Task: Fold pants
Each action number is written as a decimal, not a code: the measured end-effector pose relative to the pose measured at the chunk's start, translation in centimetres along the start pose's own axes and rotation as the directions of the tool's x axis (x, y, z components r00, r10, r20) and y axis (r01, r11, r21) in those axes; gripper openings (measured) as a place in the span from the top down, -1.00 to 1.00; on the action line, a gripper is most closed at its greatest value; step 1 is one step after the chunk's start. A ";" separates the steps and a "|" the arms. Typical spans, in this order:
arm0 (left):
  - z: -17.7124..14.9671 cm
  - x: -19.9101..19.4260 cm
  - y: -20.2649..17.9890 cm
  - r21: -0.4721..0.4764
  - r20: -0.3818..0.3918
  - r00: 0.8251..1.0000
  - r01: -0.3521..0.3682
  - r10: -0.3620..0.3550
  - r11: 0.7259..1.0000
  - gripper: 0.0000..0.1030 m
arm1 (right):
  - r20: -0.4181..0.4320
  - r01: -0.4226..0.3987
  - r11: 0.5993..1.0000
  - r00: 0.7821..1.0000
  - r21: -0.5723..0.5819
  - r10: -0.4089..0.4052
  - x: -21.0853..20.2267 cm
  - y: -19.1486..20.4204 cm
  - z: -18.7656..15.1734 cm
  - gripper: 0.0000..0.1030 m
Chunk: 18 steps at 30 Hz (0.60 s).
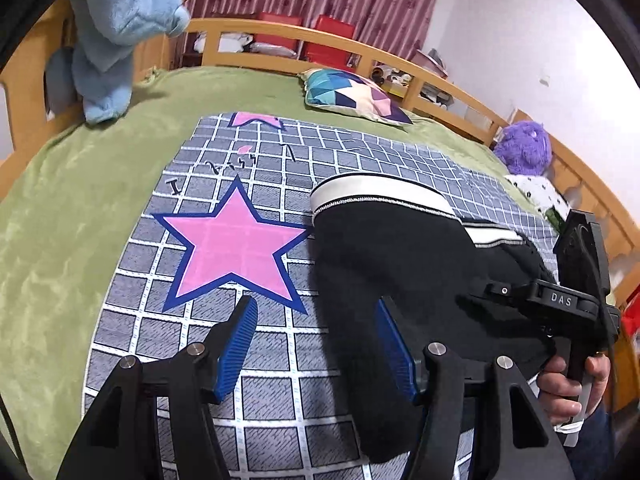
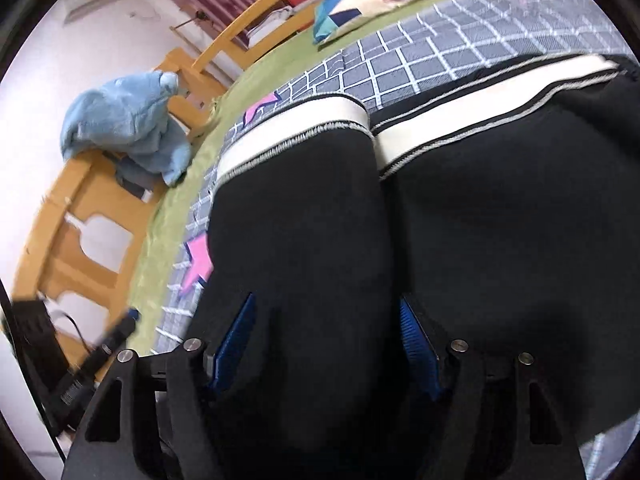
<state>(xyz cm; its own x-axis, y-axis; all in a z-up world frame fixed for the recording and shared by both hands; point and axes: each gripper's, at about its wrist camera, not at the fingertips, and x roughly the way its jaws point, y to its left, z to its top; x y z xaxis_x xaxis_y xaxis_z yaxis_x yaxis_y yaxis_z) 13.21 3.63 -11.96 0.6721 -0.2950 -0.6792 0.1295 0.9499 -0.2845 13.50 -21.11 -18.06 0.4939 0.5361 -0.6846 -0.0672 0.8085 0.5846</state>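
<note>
Black pants (image 1: 400,256) with white striped bands (image 2: 296,124) lie flat on a grey checked sheet (image 1: 280,380) printed with a pink star (image 1: 236,248). My left gripper (image 1: 317,300) is open at the pants' left edge, with one blue pad over the sheet and the other over black cloth. My right gripper (image 2: 327,298) hovers low over the pants with its jaws apart. Black cloth lies between the jaws, and the pads' inner faces still show. In the left wrist view a hand (image 1: 568,384) holds that right gripper at the pants' right end.
The sheet lies on a green blanket (image 1: 72,240) on a bed with a wooden rail (image 1: 360,52). A blue plush toy (image 1: 116,32) sits at the far left. A patterned cushion (image 1: 352,96) and a purple plush (image 1: 524,148) lie along the far side.
</note>
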 end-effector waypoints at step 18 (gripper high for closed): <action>0.7 -0.4 -3.1 0.005 0.013 1.000 0.009 -0.010 1.000 -0.14 | 0.110 0.101 0.926 0.992 -0.365 -0.064 -11.2 4.5 8.1 0.82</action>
<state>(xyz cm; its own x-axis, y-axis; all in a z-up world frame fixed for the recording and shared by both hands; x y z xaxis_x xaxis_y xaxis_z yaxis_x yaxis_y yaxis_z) 13.05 0.83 -10.32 0.6806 -0.3026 -0.6673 0.1391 0.9475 -0.2878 14.69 -25.44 -4.16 0.5897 0.4529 -0.6687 -0.3288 0.8909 0.3134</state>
